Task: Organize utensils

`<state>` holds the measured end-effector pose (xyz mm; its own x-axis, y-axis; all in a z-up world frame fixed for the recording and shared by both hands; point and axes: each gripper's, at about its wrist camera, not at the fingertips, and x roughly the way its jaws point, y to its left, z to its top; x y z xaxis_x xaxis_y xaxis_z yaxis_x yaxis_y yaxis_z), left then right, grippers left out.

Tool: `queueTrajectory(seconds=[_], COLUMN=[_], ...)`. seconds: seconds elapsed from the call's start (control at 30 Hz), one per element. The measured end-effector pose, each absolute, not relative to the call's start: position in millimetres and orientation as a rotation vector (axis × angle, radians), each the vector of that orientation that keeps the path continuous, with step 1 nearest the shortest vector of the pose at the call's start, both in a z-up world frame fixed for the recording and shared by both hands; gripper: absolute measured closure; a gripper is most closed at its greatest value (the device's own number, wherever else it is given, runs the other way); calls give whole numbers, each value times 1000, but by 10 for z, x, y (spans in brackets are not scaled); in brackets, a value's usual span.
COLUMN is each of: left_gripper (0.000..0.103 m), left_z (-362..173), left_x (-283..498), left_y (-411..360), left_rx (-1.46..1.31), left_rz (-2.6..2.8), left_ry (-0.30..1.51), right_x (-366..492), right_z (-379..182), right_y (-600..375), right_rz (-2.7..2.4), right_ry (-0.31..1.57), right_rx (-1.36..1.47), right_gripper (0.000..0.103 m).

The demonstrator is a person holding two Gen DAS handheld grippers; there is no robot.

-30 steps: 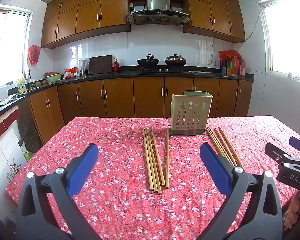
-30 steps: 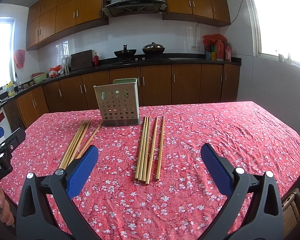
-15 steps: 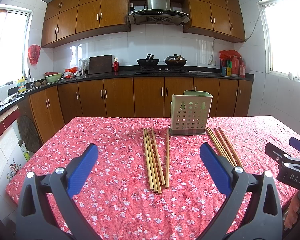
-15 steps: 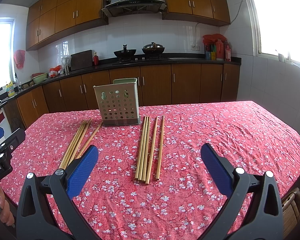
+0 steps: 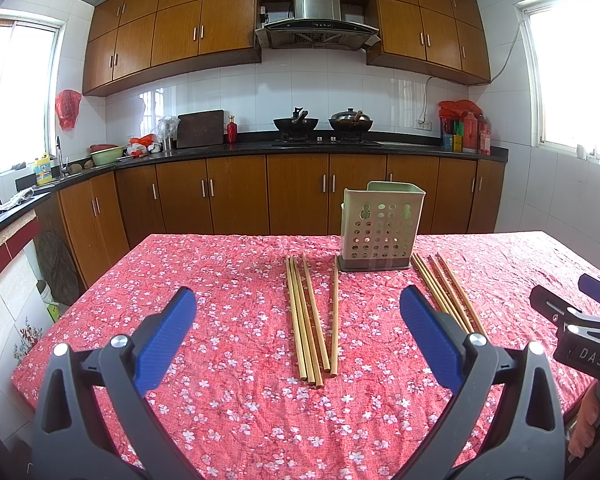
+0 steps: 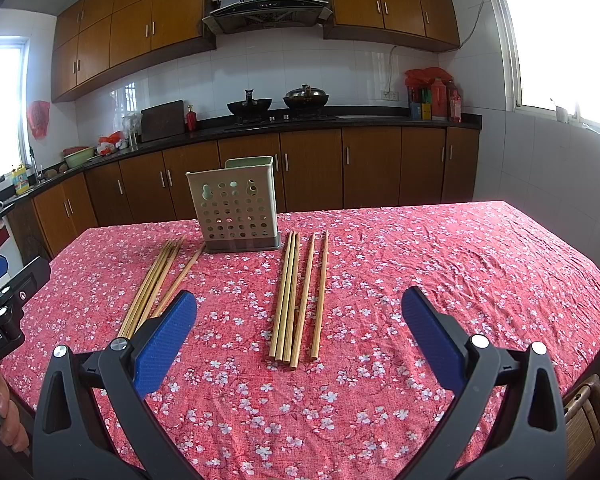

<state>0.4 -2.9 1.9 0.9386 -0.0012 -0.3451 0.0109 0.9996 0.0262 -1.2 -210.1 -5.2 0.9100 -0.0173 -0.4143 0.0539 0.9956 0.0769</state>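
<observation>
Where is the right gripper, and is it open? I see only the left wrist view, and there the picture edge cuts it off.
Observer: The right gripper is open, and its fingers hold nothing.
Operator: How many chopsticks lie to the right of the holder? Their near ends are hidden in my view.
Observer: Five chopsticks: three touching, two slightly apart, all flat.
Operator: Is anything beside the table on that side?
Observer: A woven seat shows below its near right corner.
</observation>
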Motion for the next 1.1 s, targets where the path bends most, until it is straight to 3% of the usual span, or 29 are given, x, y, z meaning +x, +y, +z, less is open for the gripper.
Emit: queueTrajectory(seconds=[0.63, 0.93, 0.97, 1.0, 1.1], left_gripper=[4, 4, 4, 4, 4], left_z=[-80, -326, -351, -372, -440], left_x=[55, 742, 834, 913, 1167], left_y=[-31, 323, 386, 441, 586], left_rx=[18, -51, -67, -80, -107], left_rz=[-3, 74, 80, 86, 89], left_ry=[370, 596, 619, 638, 688], right_x=[26, 592, 698, 790, 1105], right_z=[-83, -370, -399, -424, -541], right_y=[-2094, -2480, -2524, -2553, -2591], right_rz=[-39, -51, -63, -75, -76], right_ry=[439, 624, 653, 679, 769], right_rx=[88, 225, 235, 232, 239], right_gripper=[2, 3, 11, 25, 51])
